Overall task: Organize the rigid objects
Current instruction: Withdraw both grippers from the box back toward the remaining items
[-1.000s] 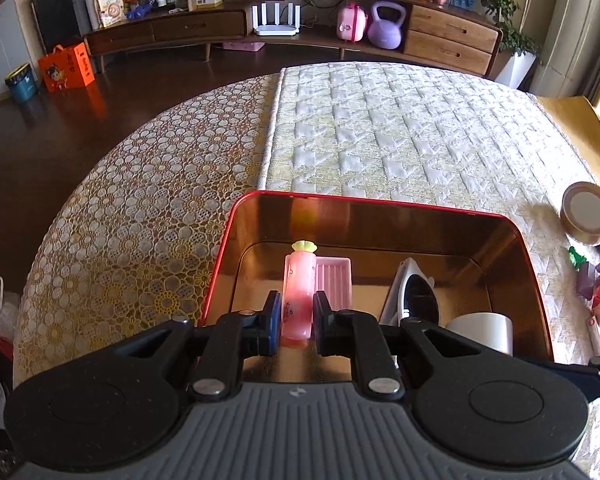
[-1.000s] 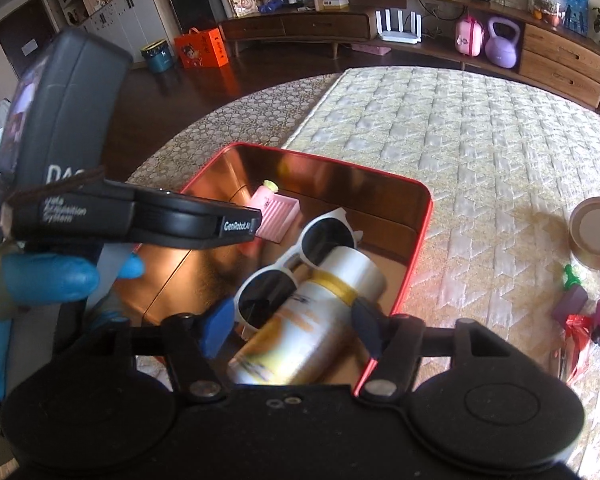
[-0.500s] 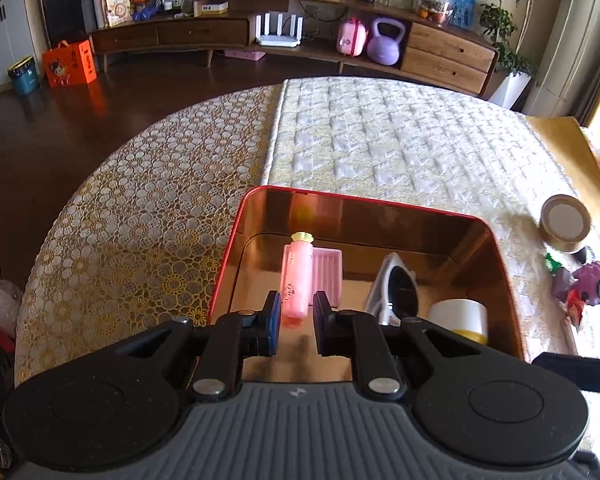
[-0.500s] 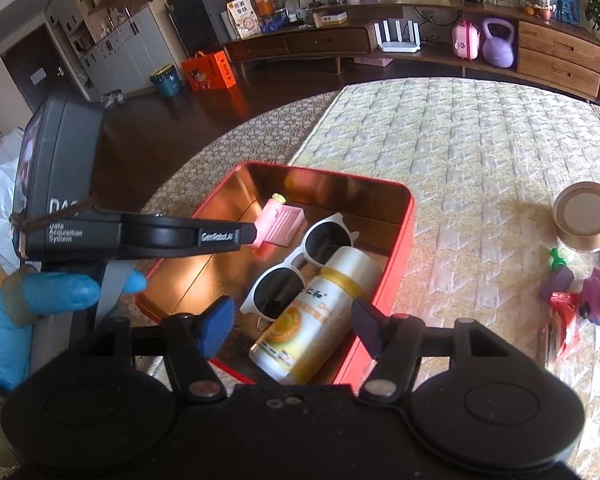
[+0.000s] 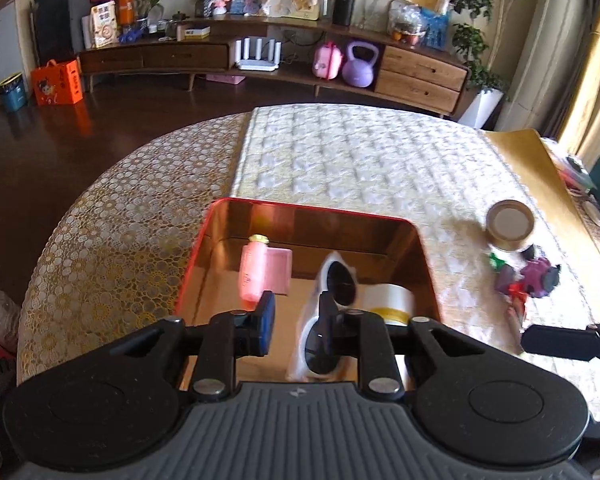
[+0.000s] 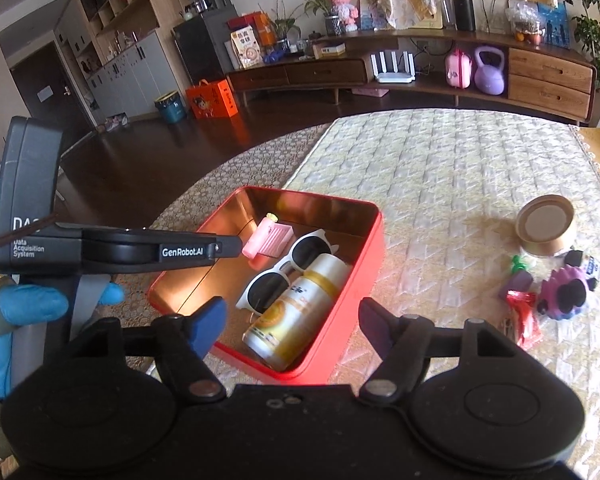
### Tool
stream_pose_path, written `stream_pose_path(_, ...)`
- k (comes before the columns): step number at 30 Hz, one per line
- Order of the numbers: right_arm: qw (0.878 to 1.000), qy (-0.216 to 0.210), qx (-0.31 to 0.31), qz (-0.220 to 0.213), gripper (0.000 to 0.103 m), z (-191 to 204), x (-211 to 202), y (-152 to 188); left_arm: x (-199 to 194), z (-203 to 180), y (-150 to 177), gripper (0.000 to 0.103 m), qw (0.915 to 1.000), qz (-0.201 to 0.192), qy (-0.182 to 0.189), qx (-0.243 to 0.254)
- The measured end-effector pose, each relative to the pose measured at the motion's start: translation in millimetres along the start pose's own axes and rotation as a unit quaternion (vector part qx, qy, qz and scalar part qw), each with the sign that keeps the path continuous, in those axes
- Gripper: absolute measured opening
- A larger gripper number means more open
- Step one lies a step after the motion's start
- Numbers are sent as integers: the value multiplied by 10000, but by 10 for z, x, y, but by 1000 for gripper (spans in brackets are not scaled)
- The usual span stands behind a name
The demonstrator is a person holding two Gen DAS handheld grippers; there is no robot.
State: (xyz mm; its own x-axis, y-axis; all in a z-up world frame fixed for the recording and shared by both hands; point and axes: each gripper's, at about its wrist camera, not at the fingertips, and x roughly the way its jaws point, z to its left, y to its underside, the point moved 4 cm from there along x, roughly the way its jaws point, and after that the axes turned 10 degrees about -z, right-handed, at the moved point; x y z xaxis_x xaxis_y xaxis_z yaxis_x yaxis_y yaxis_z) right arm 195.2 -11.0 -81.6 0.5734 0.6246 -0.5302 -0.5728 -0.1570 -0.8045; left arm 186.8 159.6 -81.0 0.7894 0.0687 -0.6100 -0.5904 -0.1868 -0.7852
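Note:
A red tin box (image 6: 342, 364) (image 5: 312, 211) stands on the table. It holds a pink bottle (image 5: 253, 272) (image 6: 260, 237) on a pink card, white sunglasses (image 6: 284, 268) (image 5: 332, 300) and a white-and-yellow can (image 6: 296, 312) (image 5: 392, 304). My left gripper (image 5: 296, 320) is open and empty, above the box's near side. My right gripper (image 6: 290, 326) is wide open and empty, above the box's near right corner.
A round tan tin (image 6: 546, 224) (image 5: 510, 224) sits right of the box. Small toys, a purple one (image 6: 566, 292) and a red wrapper (image 6: 524, 318), lie near it. The table's left edge drops to a dark floor.
Both grippers have pulled back and up from the box. The left jaws have opened wider and let go of the pink bottle, which lies in the box.

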Motion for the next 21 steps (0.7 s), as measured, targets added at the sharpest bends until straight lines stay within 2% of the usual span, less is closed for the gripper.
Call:
stream_pose_path(9, 9990, 76, -70, -425, 86, -164, -416, 93, -223, -353, 66, 24, 9997, -73, 216, 113)
stream_pose_path(17, 9975, 356, 153, -594, 91, -539, -717, 256, -332, -656, 180, 24, 9989, -35, 451, 130)
stream_pose_path(21, 9964, 501, 241, -634, 94, -750, -835, 350, -367, -804, 242, 25, 9989, -34, 428, 191)
